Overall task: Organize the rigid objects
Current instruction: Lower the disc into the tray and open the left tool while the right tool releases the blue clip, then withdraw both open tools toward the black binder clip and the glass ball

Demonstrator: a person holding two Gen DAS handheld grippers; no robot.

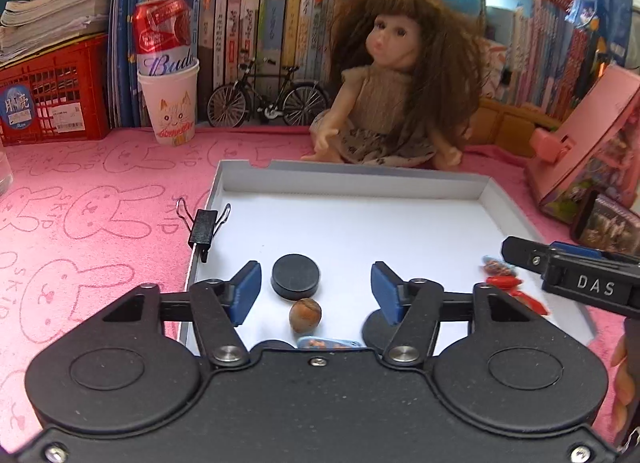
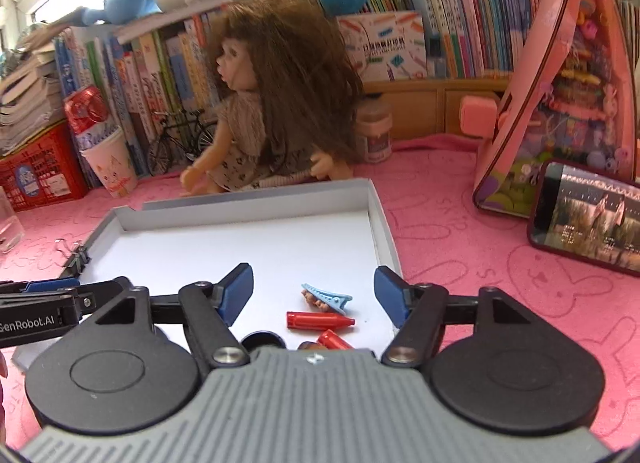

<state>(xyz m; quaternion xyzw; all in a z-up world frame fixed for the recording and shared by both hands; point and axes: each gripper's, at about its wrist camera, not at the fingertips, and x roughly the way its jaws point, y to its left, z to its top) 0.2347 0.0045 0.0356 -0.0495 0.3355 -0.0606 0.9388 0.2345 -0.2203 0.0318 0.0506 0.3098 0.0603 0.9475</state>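
Looking through the left wrist cam: left gripper [image 1: 316,289] hovers over the near end of a shallow white tray [image 1: 352,173] on the pink desk [image 1: 100,203]. Jaws roughly half open, gripping nothing. Between the blue pads [image 1: 246,291] on the tray floor sits a black disc [image 1: 296,275]; a brown nut [image 1: 305,315] lies just in front of it, close but contact unclear. A blue hair clip [image 1: 326,343] peeks out at the gripper body's edge, mostly hidden. A black binder clip [image 1: 204,229] is clamped on the tray's left wall. The right gripper's finger reaches in from the right edge, just beside some red crayons [image 1: 506,283]. Behind the tray: a doll [image 1: 384,95], a model bicycle [image 1: 266,99], a can standing in a paper cup [image 1: 170,103], a red crate [image 1: 52,99], rows of books.

Right wrist cam: right gripper [image 2: 314,295] sits over the tray's [image 2: 376,203] near right corner. Jaws wide apart, nothing held. Between them on the floor: the blue hair clip [image 2: 328,297], with something brownish tucked under it that I can't identify; a red crayon [image 2: 320,320] just in front; a second red crayon [image 2: 334,341] nearer the camera, partly hidden. A dark round thing [image 2: 262,340] shows at the gripper body's edge, mostly covered. The left gripper comes in from the left edge. The binder clip [image 2: 78,259] is on the far left wall. A phone [image 2: 588,215] leans on a pink toy case [image 2: 560,83] to the right, both on the desk, well clear of the tray.
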